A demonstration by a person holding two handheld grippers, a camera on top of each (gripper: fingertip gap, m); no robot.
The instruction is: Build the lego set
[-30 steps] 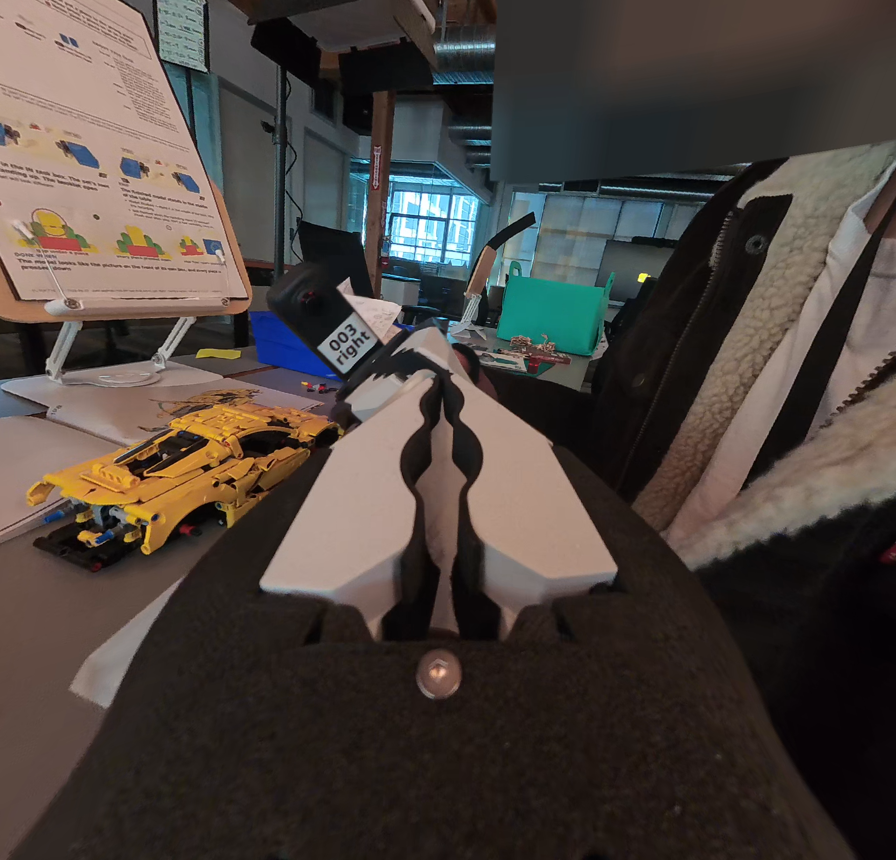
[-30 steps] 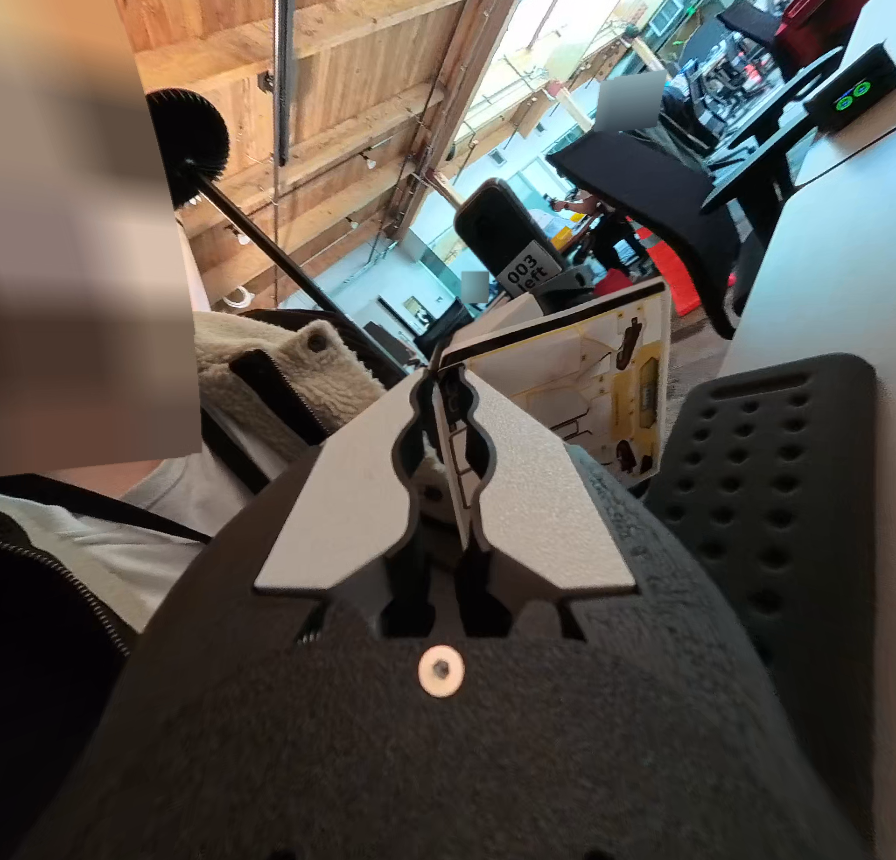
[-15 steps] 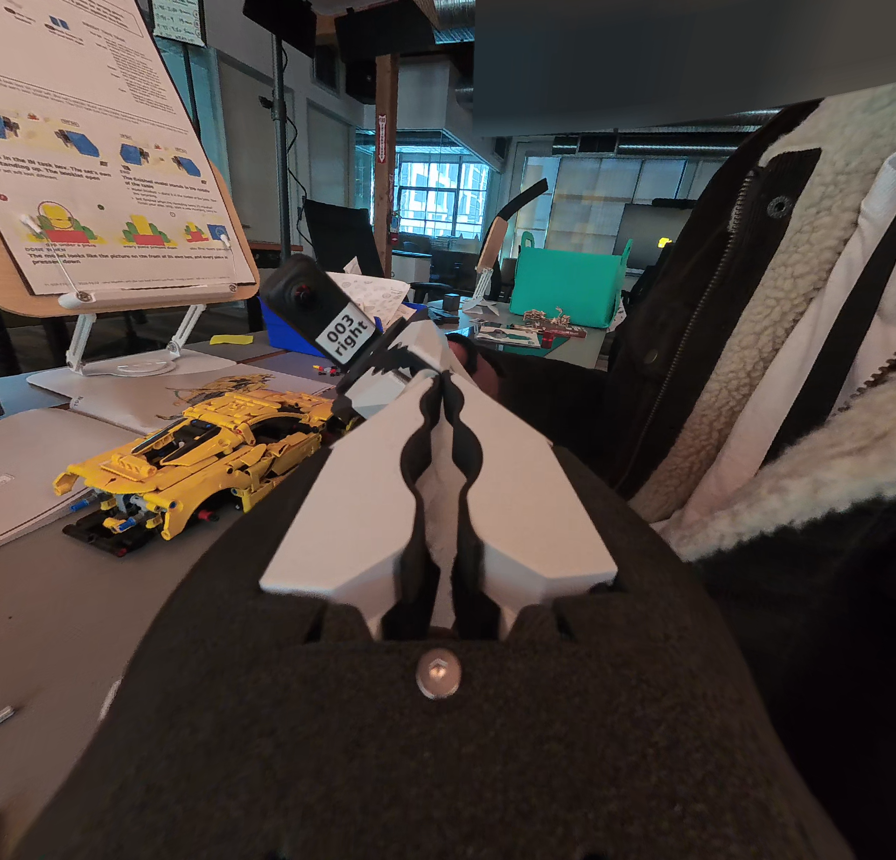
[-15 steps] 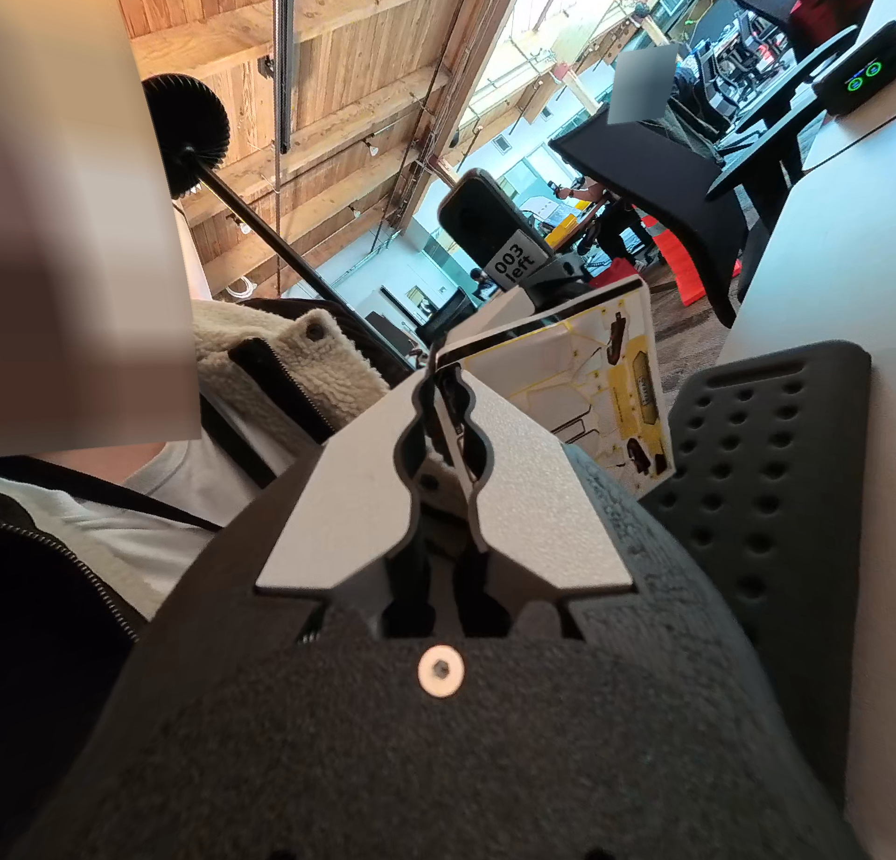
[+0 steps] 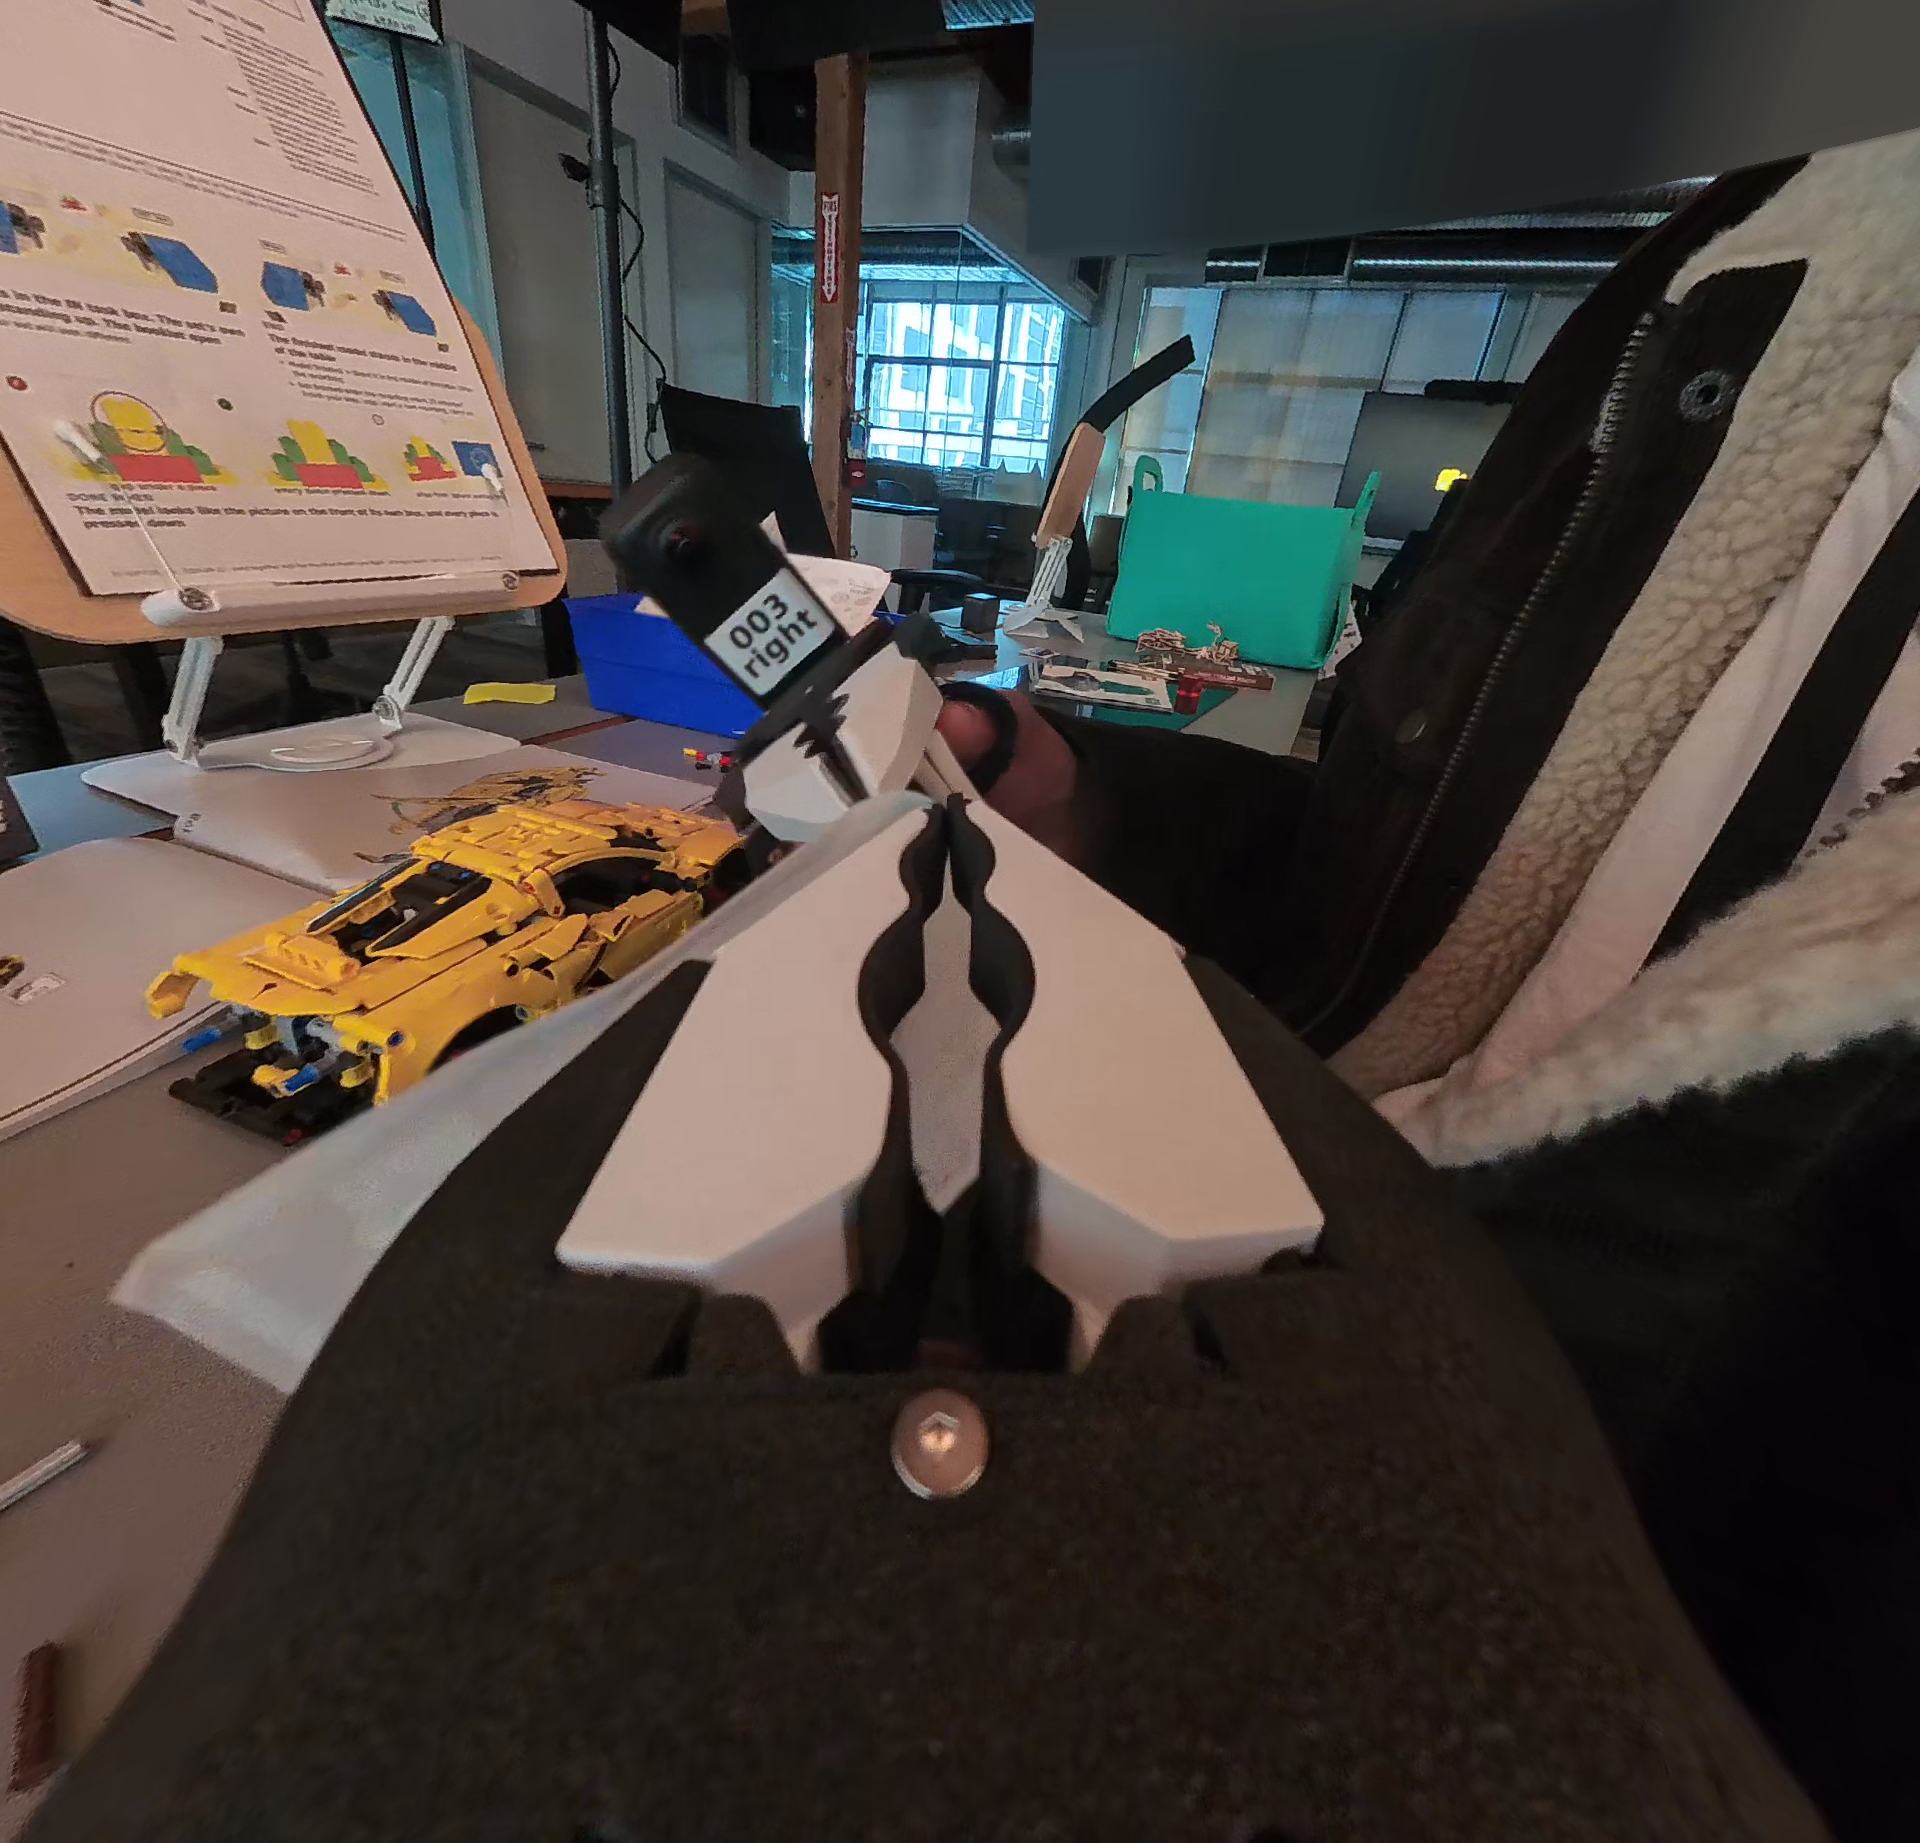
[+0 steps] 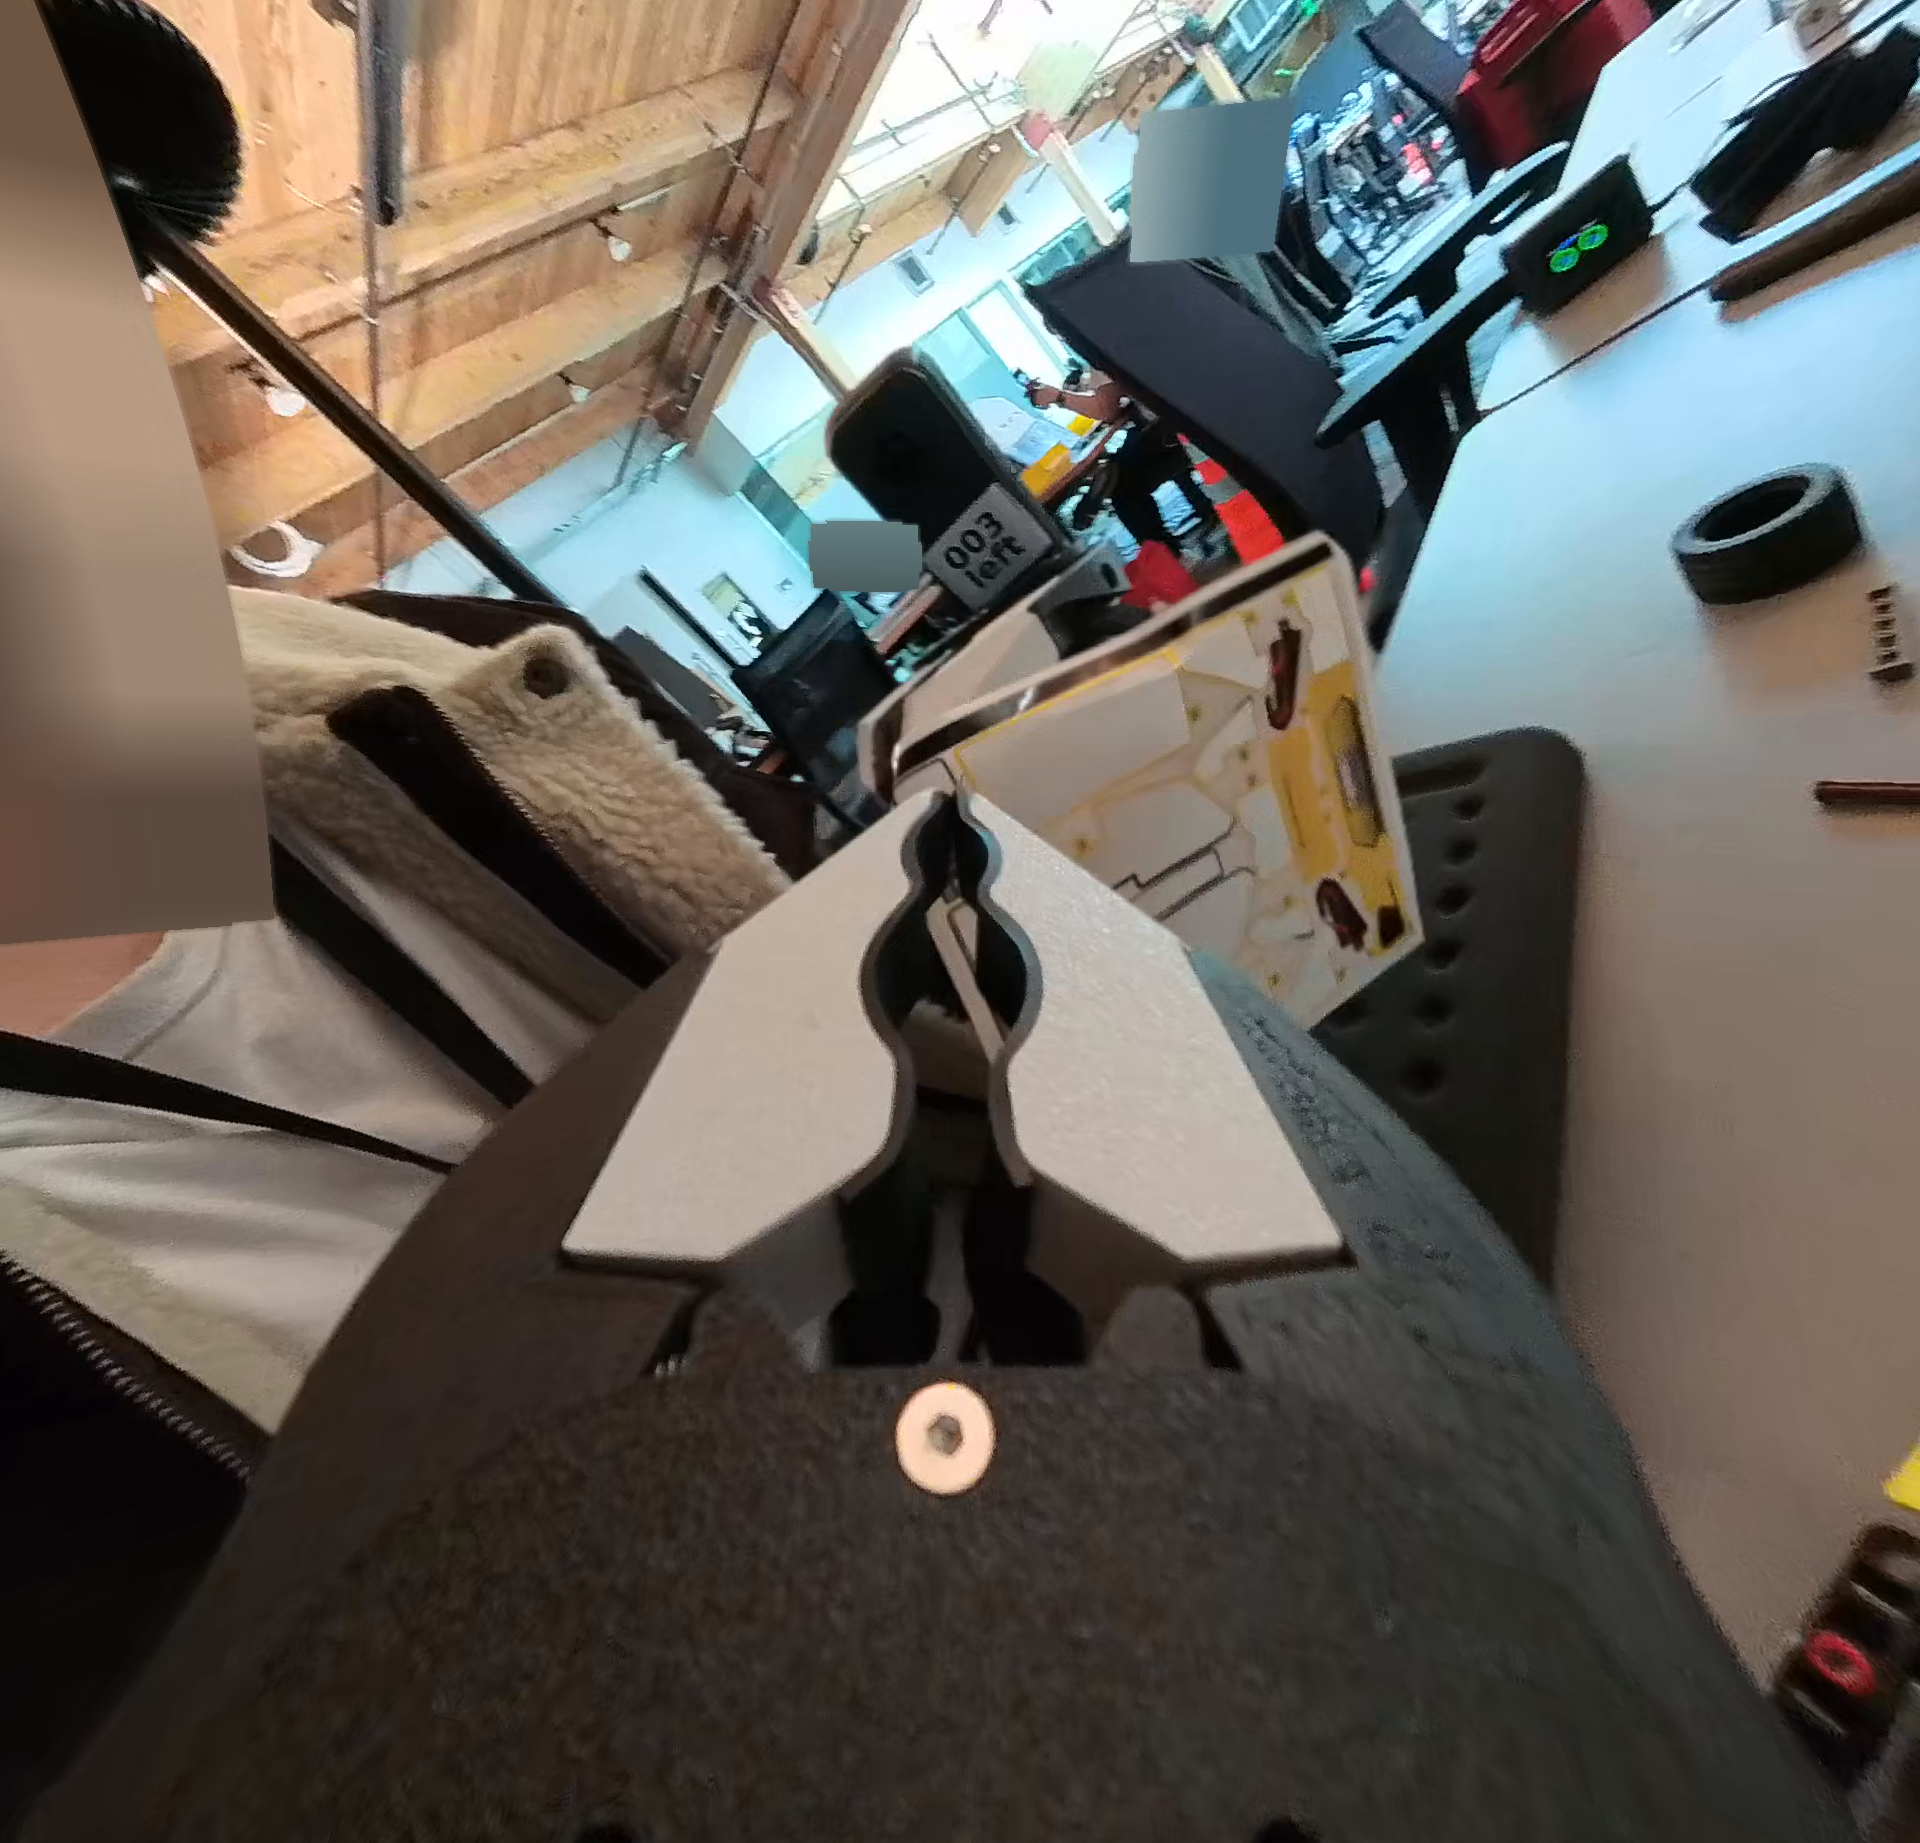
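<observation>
A partly built yellow Lego car (image 5: 457,941) stands on the grey table at the left of the left wrist view. My left gripper (image 5: 948,806) is shut on a sticker sheet (image 5: 416,1201), whose white back runs down to the lower left. My right gripper (image 6: 951,806) is shut on the same sheet (image 6: 1226,817), whose face shows yellow and white stickers. The grippers face each other, close in front of a person's fleece-lined jacket. The right gripper (image 5: 831,744) shows just beyond my left fingertips. The left gripper (image 6: 997,640) shows behind the sheet.
An instruction board on a stand (image 5: 239,339) and a blue bin (image 5: 655,661) are behind the car. A black tyre (image 6: 1766,536), a brown axle (image 6: 1865,794), a perforated black pad (image 6: 1475,962) and red and black parts (image 6: 1839,1648) lie on the table at right. The tips of both grippers are at nearly the same place. From either gripper's tips it is about 25 cm to the partly built yellow Lego car (image 5: 457,941).
Both grippers have kept hold of the sheet and turned toward the table. The tyre and small parts have come into the right view. More of the sheet's white back shows in the left view.
</observation>
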